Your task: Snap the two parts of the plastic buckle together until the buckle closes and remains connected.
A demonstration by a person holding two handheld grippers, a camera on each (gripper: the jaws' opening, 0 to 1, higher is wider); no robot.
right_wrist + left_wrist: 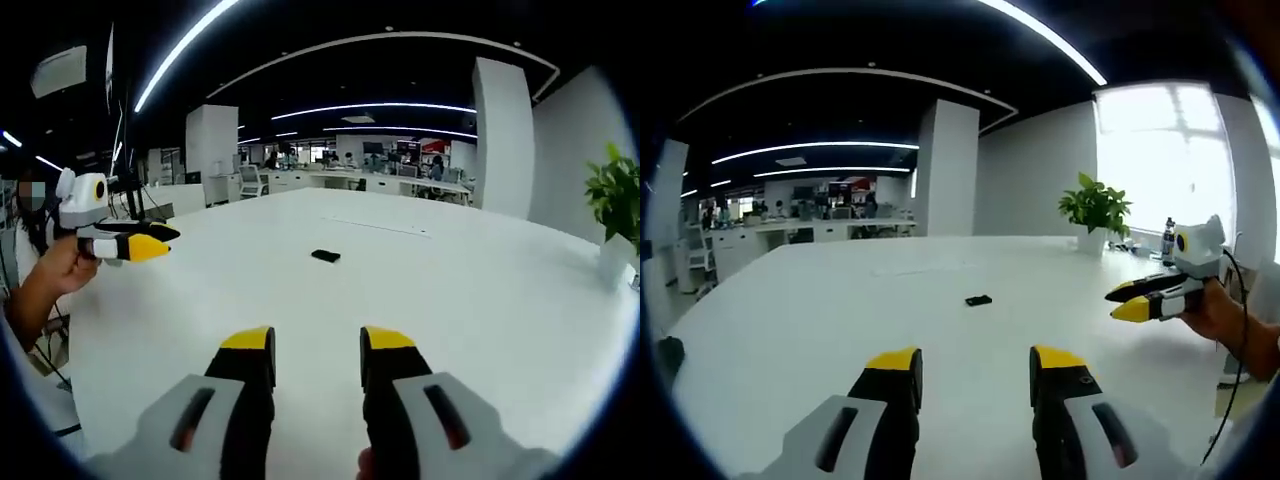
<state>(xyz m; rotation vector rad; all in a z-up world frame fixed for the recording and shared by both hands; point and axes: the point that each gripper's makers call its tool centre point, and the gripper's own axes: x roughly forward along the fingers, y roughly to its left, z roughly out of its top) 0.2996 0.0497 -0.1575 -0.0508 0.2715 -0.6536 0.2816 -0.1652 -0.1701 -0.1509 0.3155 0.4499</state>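
Left gripper view: buckle (pixel 978 300) lies mid-tabletop (pixel 840 310), untouched; left gripper (pixel 975 372) and right gripper (pixel 316 352) both released. Approach low, each from its own end.

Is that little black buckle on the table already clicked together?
Cannot tell. The buckle lies flat on the white table, too small to show whether its parts are joined.

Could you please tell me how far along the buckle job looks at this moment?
Nothing looks done yet. The small black buckle piece lies alone on the white table, untouched; whether it is one part or both is too small to tell. Nothing is in hand: the left claw and right claw are open and empty, short of it. Reaching, grasping and snapping remain.
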